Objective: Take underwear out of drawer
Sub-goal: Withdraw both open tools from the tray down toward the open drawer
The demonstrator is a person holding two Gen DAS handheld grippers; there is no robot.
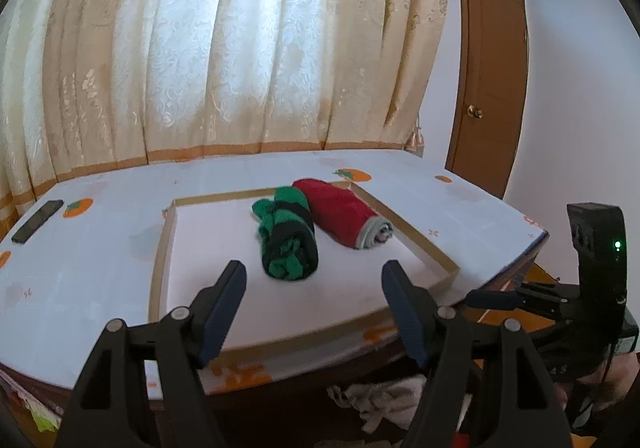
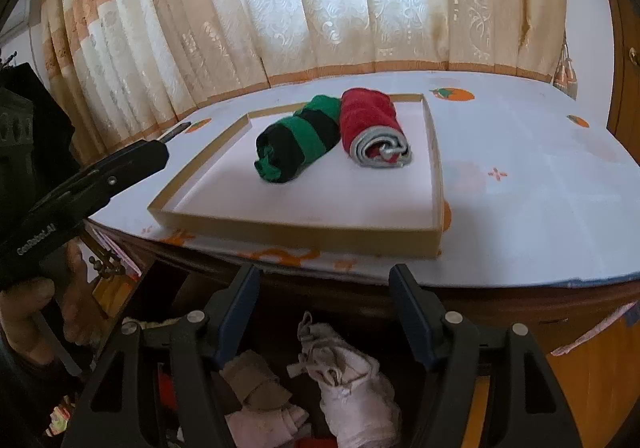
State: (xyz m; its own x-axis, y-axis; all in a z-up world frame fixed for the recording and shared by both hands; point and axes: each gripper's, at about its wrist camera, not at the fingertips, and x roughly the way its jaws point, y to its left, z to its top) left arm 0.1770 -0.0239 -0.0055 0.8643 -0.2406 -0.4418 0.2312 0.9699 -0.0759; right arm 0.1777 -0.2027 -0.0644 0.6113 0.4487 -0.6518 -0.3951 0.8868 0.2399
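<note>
A shallow white tray with a tan rim lies on the table and holds two rolled pieces of underwear. The green-and-black roll lies left of the red roll with a grey band, and the two touch. My left gripper is open and empty, just in front of the green roll. My right gripper is open and empty, below the table's front edge, over an open drawer with pale crumpled cloth in it.
The table has a white cloth with orange fruit prints. A dark phone lies at the far left. Curtains hang behind the table, and a brown door stands at the right. The other gripper shows at each view's side.
</note>
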